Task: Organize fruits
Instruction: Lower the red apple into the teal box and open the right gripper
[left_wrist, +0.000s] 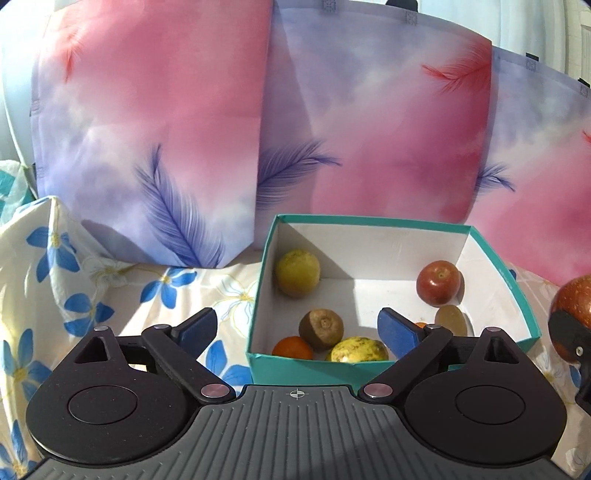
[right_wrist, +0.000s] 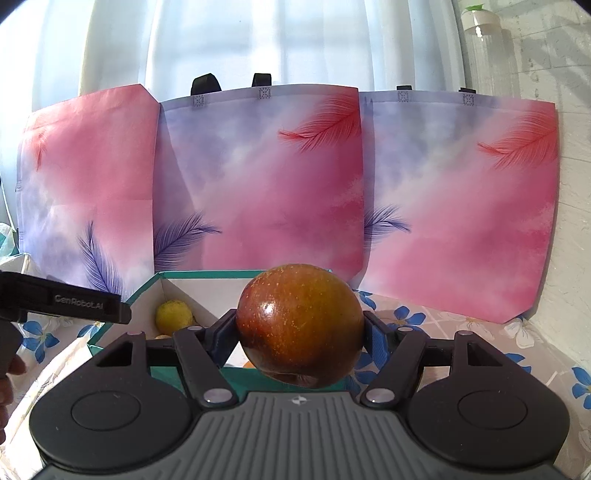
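Observation:
A teal box (left_wrist: 306, 373) with a white inside holds several fruits: a yellow lemon (left_wrist: 297, 272), a brown kiwi (left_wrist: 320, 328), an orange (left_wrist: 292, 348), a spotted yellow fruit (left_wrist: 359, 350) and a small red apple (left_wrist: 438, 282). My left gripper (left_wrist: 297, 328) is open and empty over the box's near-left corner. My right gripper (right_wrist: 300, 332) is shut on a large red-green apple (right_wrist: 300, 323) and holds it just right of the box (right_wrist: 147, 291); the apple also shows at the right edge of the left wrist view (left_wrist: 572, 295).
Three pink and purple feather-print tote bags (right_wrist: 258, 177) stand upright right behind the box. A flowered cloth (left_wrist: 74, 280) covers the surface. The left gripper's body (right_wrist: 66, 301) shows at the left of the right wrist view. A clear bottle (right_wrist: 487, 48) stands back right.

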